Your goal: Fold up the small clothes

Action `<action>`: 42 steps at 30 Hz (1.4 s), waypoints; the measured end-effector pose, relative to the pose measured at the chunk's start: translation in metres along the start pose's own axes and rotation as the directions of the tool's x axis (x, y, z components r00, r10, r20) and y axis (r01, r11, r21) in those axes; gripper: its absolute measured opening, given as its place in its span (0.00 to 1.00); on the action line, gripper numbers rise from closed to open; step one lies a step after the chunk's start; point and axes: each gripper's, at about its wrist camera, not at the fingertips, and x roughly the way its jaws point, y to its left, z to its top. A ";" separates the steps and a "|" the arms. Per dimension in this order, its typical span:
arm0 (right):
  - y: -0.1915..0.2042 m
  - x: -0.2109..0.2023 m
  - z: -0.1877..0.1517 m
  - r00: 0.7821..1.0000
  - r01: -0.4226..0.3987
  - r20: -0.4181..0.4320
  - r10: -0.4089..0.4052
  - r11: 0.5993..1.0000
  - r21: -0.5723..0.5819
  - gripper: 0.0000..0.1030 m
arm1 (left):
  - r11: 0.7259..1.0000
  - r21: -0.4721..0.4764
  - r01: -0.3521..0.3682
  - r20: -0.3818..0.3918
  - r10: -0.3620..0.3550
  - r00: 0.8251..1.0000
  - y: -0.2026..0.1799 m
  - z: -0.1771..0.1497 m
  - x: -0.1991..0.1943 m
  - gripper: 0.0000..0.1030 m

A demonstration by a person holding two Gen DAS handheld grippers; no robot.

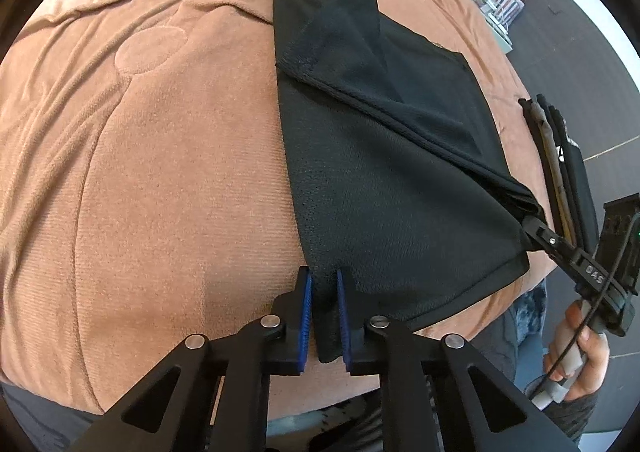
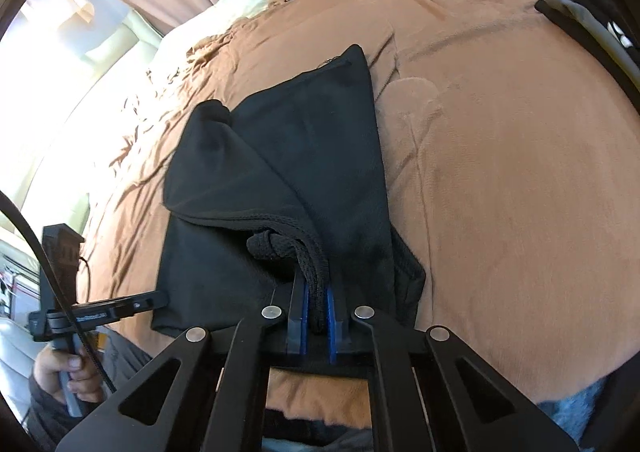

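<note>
The black garment (image 1: 384,156) is matt knit cloth with a fine mesh-like grain, its hems stitched in raised ribbed seams. A thick woven drawcord (image 2: 304,252) with a coarse braided texture sits at its near edge. Under the garment, the bed cover (image 1: 160,172) is soft rust-brown plush, finely ribbed, with quilted lines pressed in. The left tool (image 1: 324,316) and right tool (image 2: 316,312) look like matt black plastic with shiny round metal rivets; their pads (image 1: 306,316) are blue and ridged.
</note>
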 end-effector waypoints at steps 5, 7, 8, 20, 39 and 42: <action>-0.005 -0.015 -0.008 1.000 -0.021 0.009 0.021 1.000 0.023 0.03 | 1.000 0.027 -0.006 0.007 0.006 1.000 -0.003 0.000 -0.005 0.06; -0.006 -0.016 -0.012 1.000 -0.017 0.007 0.017 1.000 0.019 0.03 | 0.999 0.038 -0.013 0.007 0.012 1.000 -0.002 -0.002 -0.007 0.06; -0.007 -0.016 -0.015 1.000 -0.011 0.002 0.011 1.000 0.019 0.03 | 0.999 0.042 -0.017 0.005 0.017 1.000 -0.002 -0.002 -0.007 0.06; -0.011 -0.016 -0.022 0.996 0.086 -0.032 -0.087 0.996 -0.025 0.05 | 0.997 0.065 -0.039 -0.020 0.040 0.999 -0.007 -0.001 -0.002 0.07; 0.062 0.014 0.005 0.985 0.157 -0.015 -0.170 0.937 -0.314 0.60 | 0.999 -0.016 0.052 0.062 -0.050 0.997 0.009 0.036 -0.011 0.48; 0.077 0.034 0.011 0.980 0.170 -0.037 -0.197 0.913 -0.370 0.60 | 0.998 -0.014 0.057 0.065 -0.056 0.996 0.010 0.040 -0.009 0.48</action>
